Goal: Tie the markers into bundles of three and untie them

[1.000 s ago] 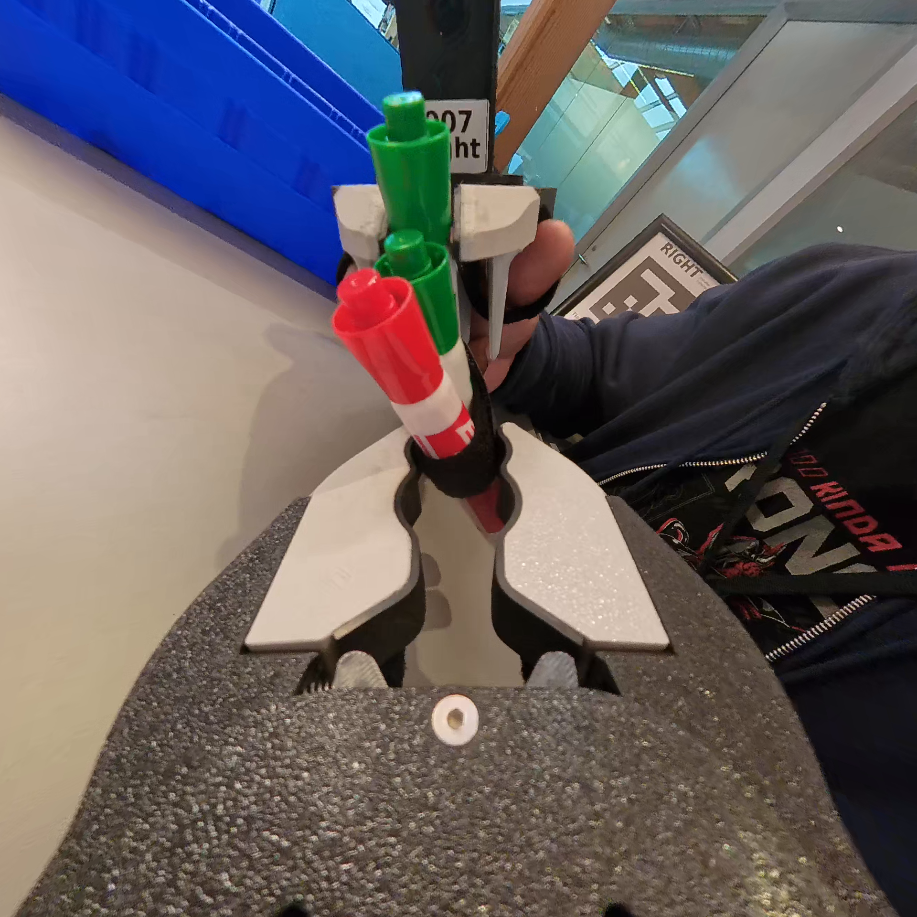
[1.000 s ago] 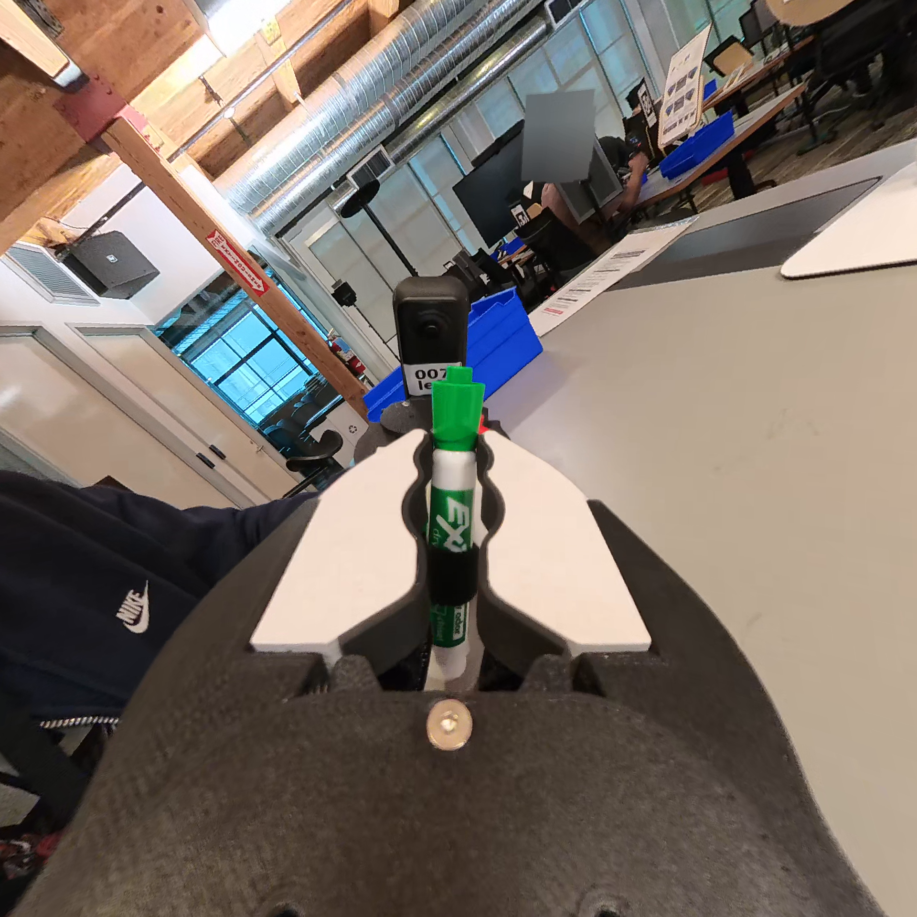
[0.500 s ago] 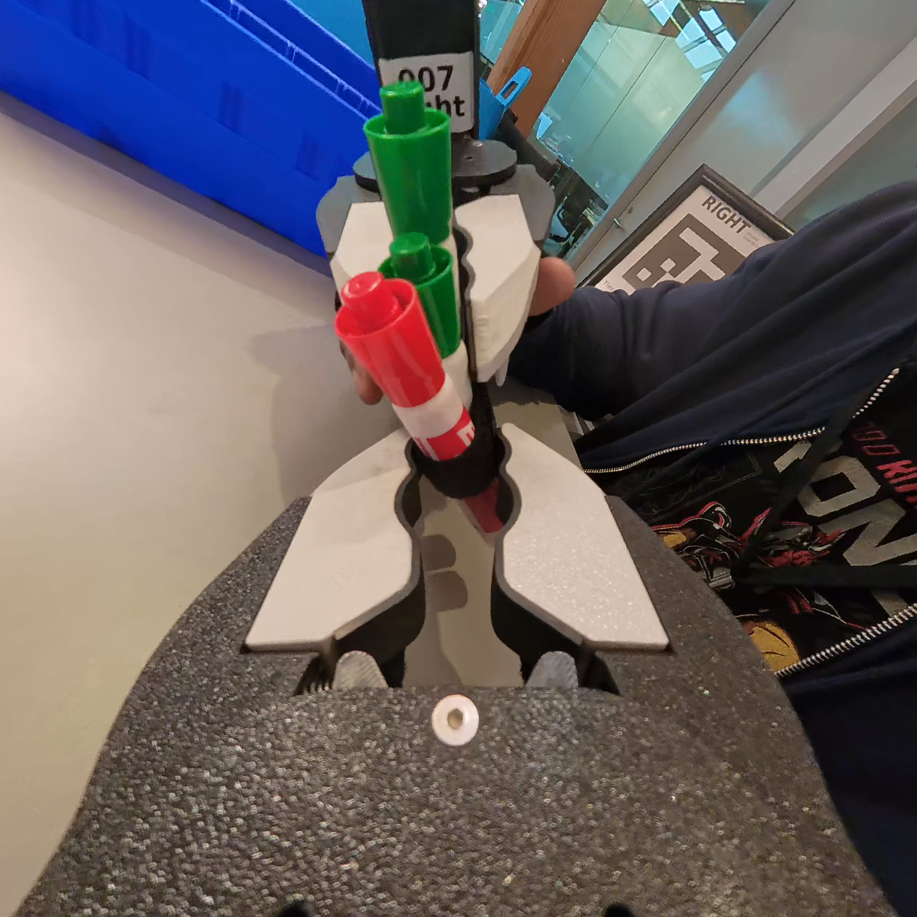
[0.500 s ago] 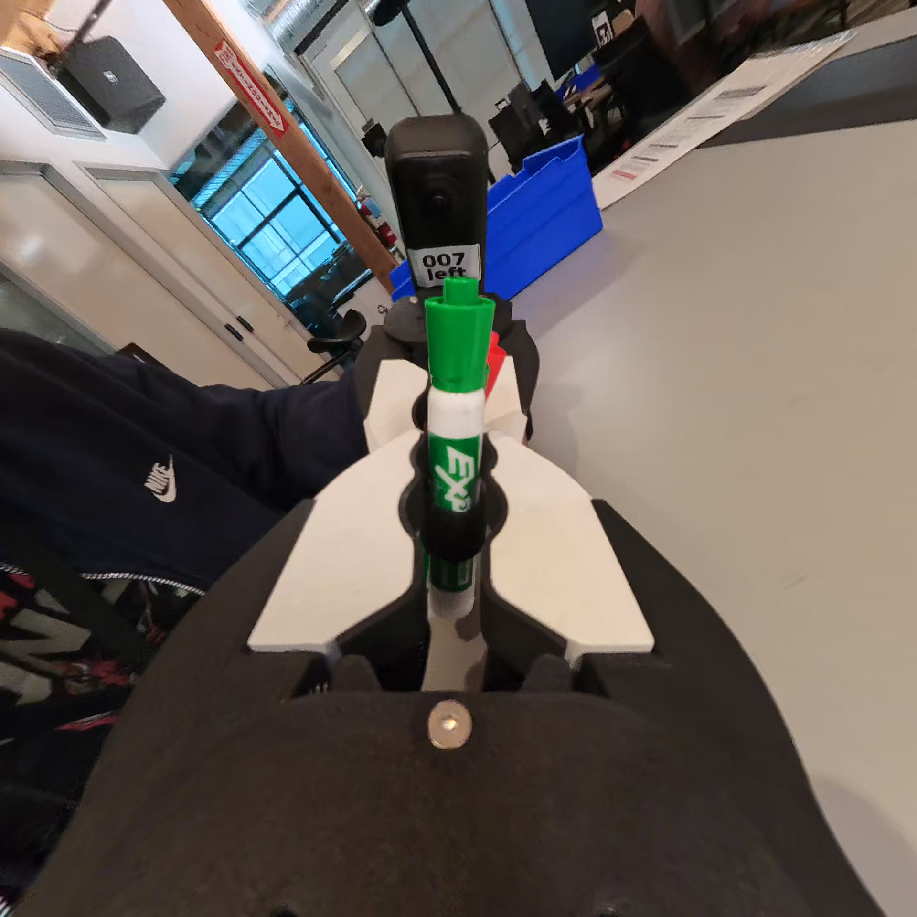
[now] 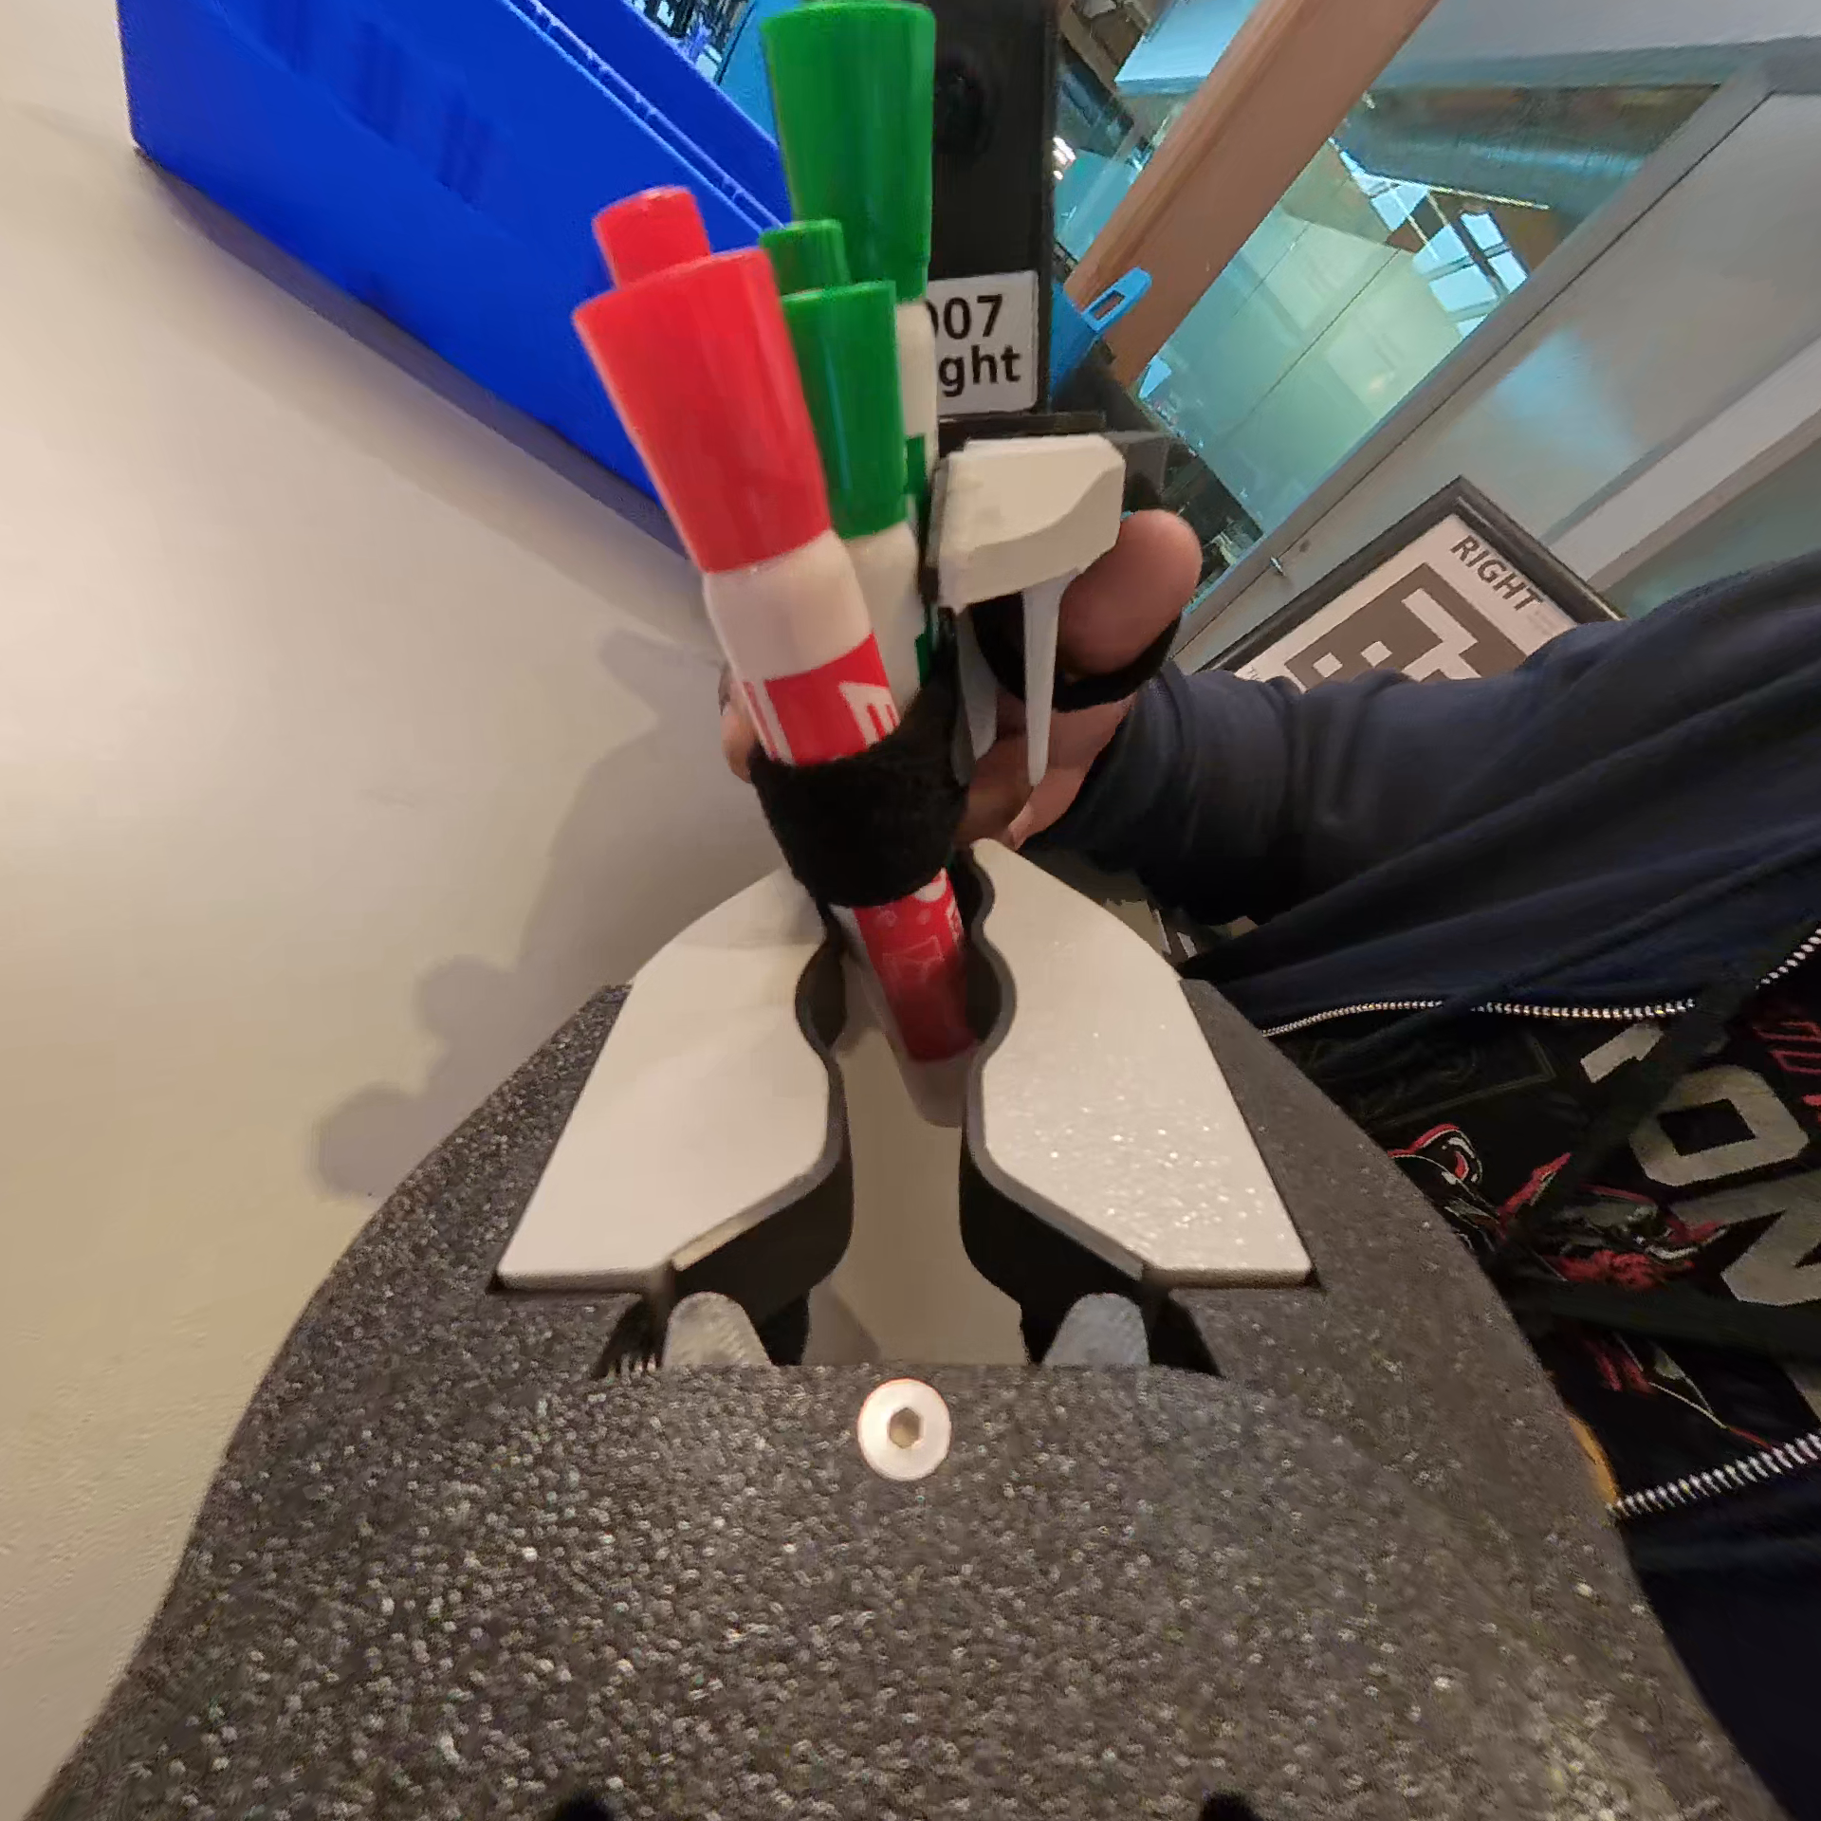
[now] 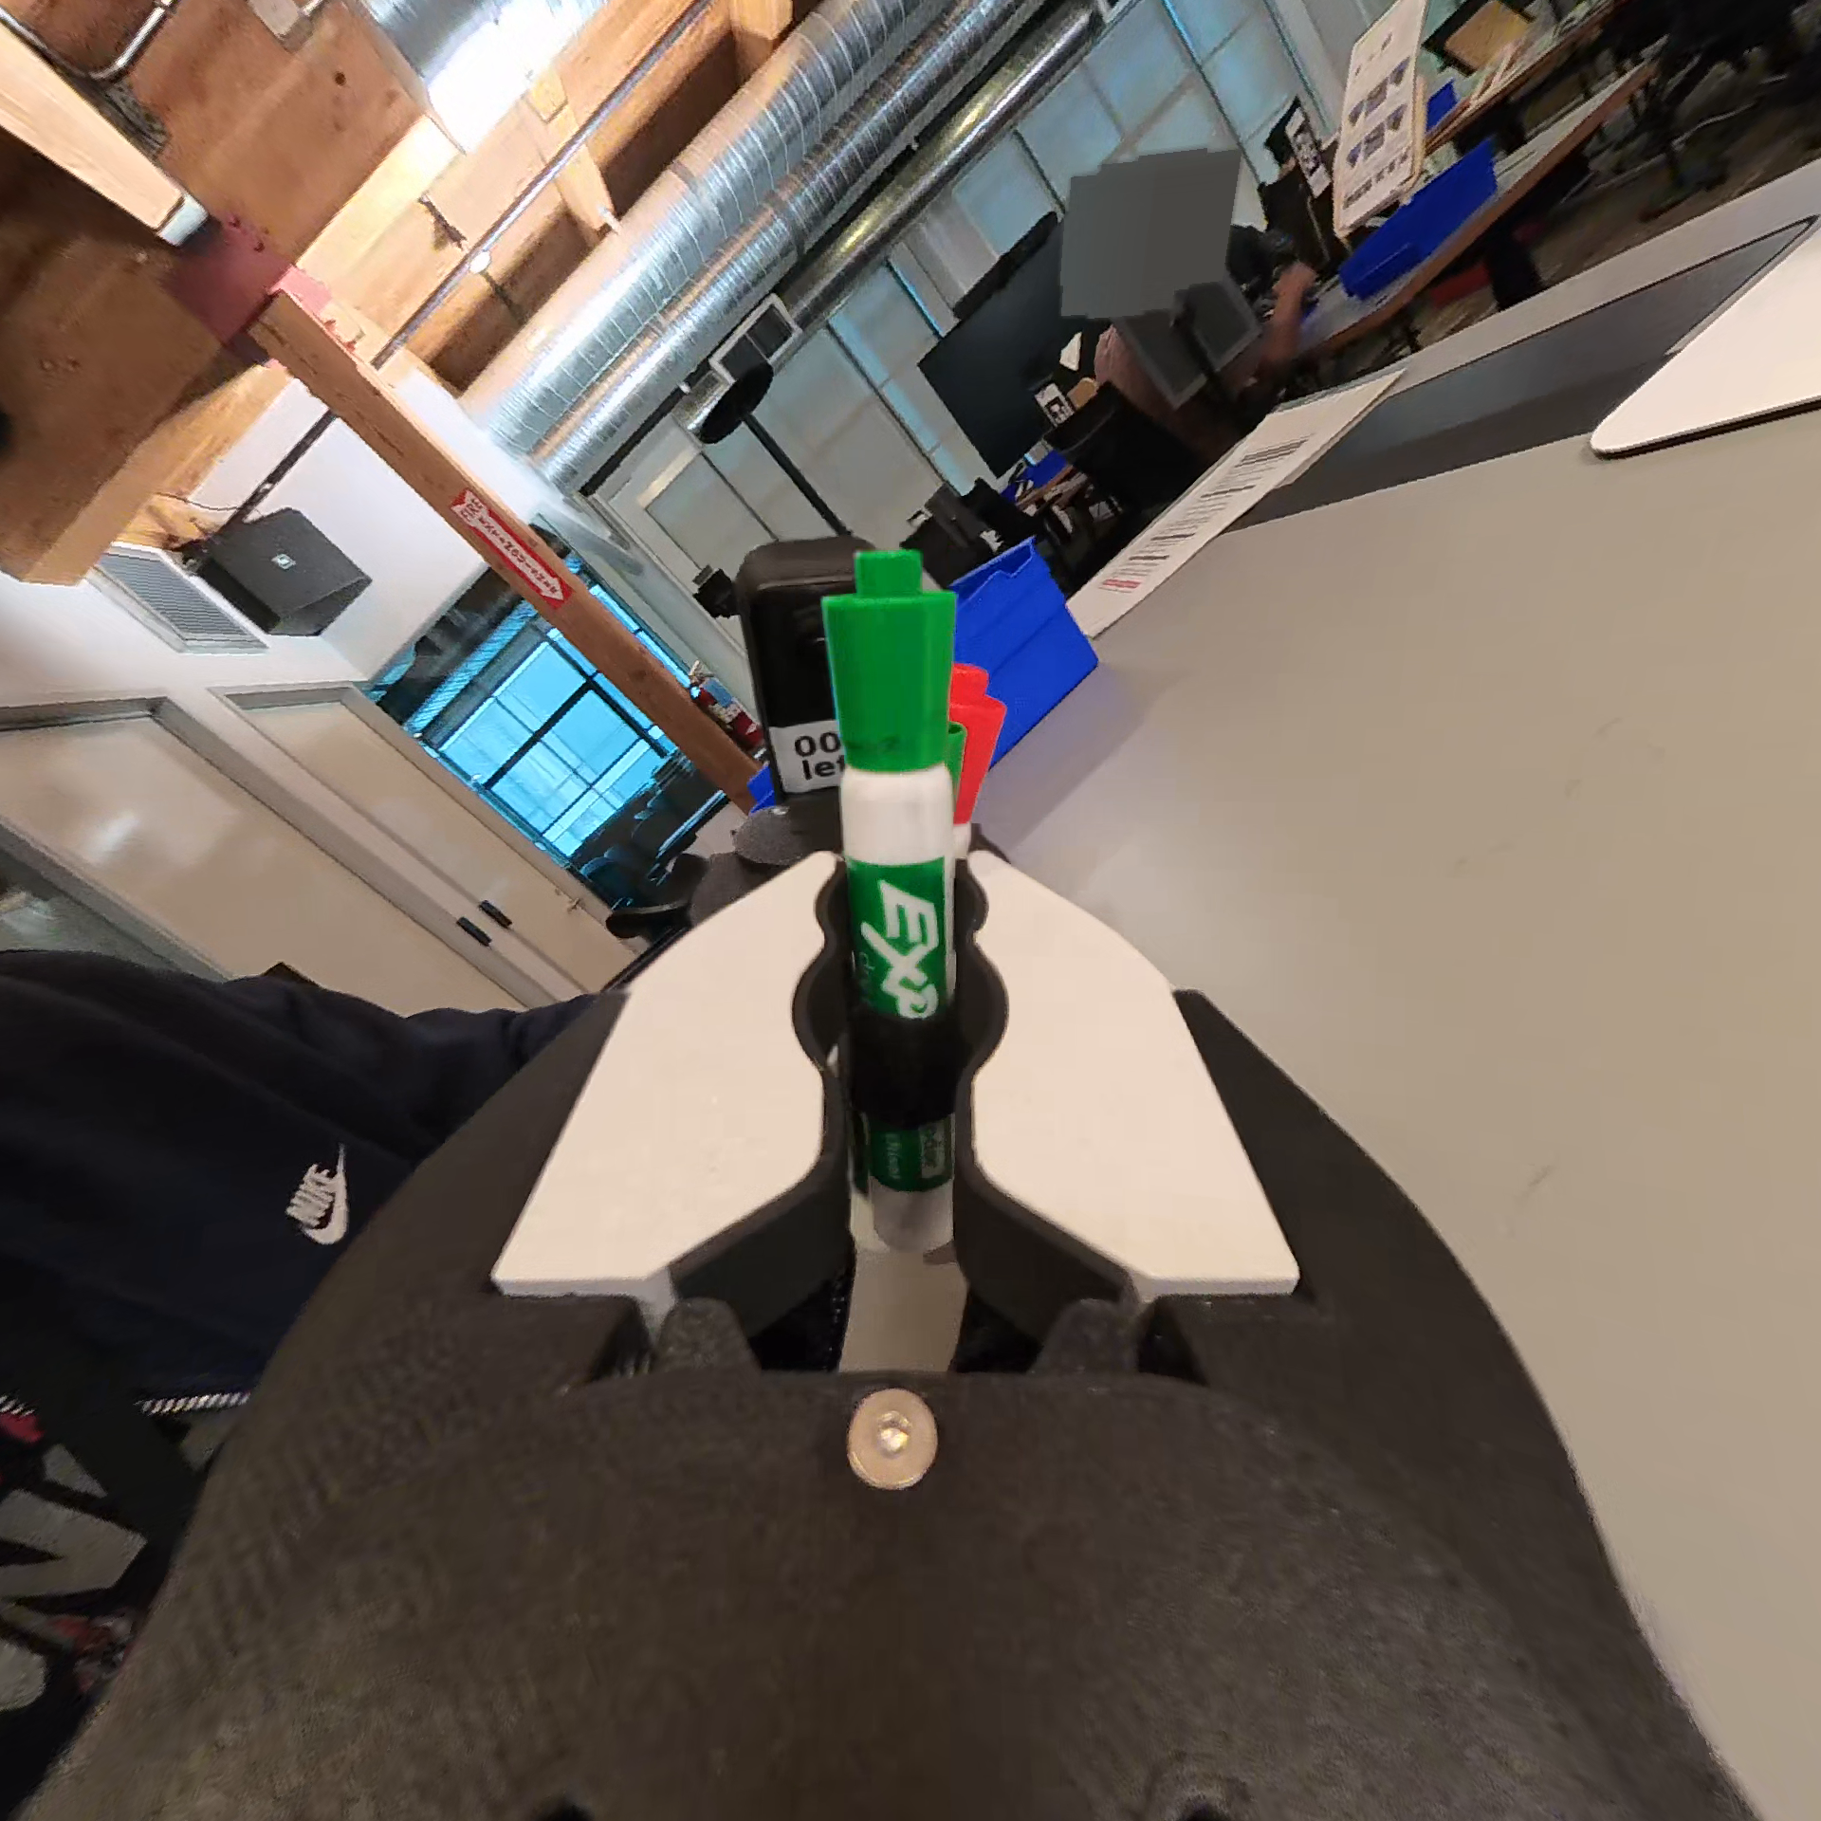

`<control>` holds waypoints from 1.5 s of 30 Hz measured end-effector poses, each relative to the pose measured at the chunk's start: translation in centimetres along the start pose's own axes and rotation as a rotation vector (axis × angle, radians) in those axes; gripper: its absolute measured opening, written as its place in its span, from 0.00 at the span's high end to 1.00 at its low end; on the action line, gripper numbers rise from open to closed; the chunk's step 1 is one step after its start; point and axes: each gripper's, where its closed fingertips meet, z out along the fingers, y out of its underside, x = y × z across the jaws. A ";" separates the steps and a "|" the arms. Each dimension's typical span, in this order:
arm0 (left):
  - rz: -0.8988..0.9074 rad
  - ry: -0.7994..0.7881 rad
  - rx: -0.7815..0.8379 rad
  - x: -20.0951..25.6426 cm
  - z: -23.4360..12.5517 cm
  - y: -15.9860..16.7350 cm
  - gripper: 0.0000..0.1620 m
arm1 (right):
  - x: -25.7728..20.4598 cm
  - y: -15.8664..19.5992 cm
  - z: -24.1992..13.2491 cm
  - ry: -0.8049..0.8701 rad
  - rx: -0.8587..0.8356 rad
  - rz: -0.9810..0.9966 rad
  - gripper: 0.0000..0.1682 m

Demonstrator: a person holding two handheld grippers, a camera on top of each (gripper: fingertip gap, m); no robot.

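Observation:
Three markers, one red [image 5: 749, 463] and two green [image 5: 847, 394], are held together by a black band [image 5: 857, 818]. My left gripper [image 5: 892, 887] is shut on the lower ends of the bundle, just below the band. My right gripper's white finger [image 5: 1025, 512] shows past the bundle, with a person's hand behind it. In the right wrist view my right gripper [image 6: 902, 872] is shut on a green marker [image 6: 892, 788] at the black band [image 6: 902, 1074]. A red cap [image 6: 977, 729] and the left gripper's camera show behind it. The bundle is held in the air above the table.
Blue bins [image 5: 394, 197] stand on the grey table [image 5: 246, 788] beyond the grippers; one also shows in the right wrist view [image 6: 1025, 640]. A framed black-and-white tag board [image 5: 1409, 631] and the person's dark hoodie [image 5: 1478, 838] are on the right. A white pad [image 6: 1724, 394] and a paper sheet [image 6: 1232, 493] lie farther off. One gripper's finger ends stand about 6 cm off the other's.
The bundle has come closer and slid up out of my left jaws: the band, earlier between them, now sits above their tips. The right gripper has tilted and stays shut at the band.

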 end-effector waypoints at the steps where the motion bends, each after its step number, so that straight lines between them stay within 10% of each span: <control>1: -0.003 0.006 0.007 0.0 -0.1 -0.1 0.88 | -0.2 -0.1 -0.1 -0.015 -0.007 0.007 0.86; 33: 0.179 -0.071 -0.109 0.2 0.2 1.3 0.89 | -3.1 -10.3 -7.3 0.147 0.257 -0.271 0.90; 39: 0.145 -0.094 -0.130 -0.5 0.0 1.6 0.89 | -2.3 -12.8 -14.1 0.531 0.097 -0.406 0.90; 45: 0.129 -0.091 -0.124 -0.6 -0.1 1.5 0.89 | 9.1 -14.2 -25.4 1.033 -0.228 -0.318 0.90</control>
